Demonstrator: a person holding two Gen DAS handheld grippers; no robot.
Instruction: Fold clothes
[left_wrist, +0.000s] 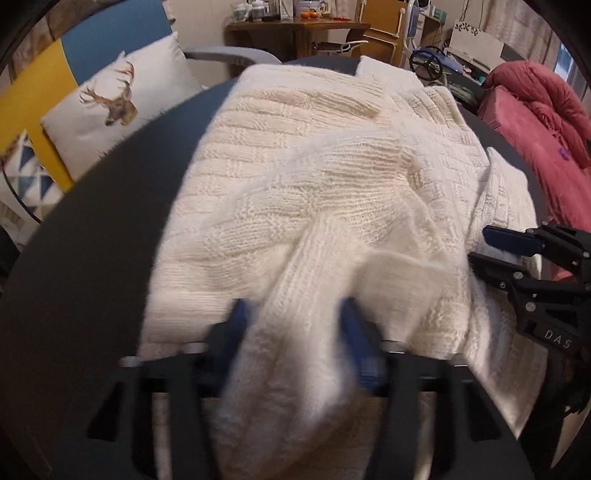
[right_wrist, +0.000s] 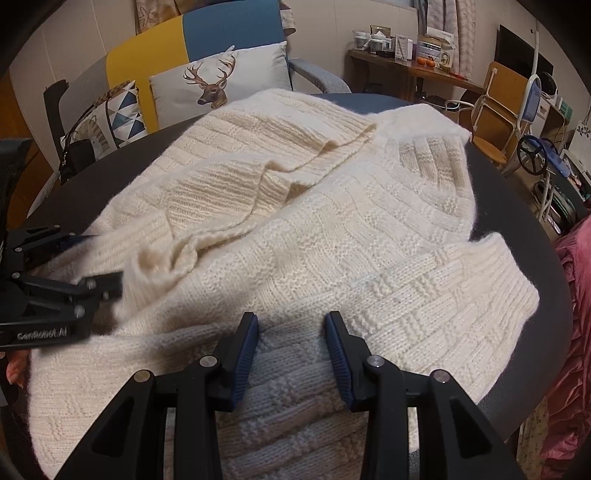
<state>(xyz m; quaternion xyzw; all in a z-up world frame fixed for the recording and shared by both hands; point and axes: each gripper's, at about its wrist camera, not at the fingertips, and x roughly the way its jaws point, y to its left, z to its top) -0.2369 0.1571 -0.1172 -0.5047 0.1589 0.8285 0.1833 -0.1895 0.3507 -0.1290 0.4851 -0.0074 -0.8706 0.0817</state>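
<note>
A cream knit sweater (right_wrist: 332, 229) lies spread on the round dark bench (right_wrist: 517, 206). The left claw (left_wrist: 291, 332) grasps a bunched sleeve; the right claw (right_wrist: 290, 343) pinches the hem. Laying the sleeve flat across the body would avoid lumps.

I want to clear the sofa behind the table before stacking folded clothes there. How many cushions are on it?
2. The deer-print cushion leans on the sofa back just beyond the table's far edge; the triangle-pattern cushion sits beside it, to its left, partly behind a bag strap. Others may be hidden behind the sweater.
</note>
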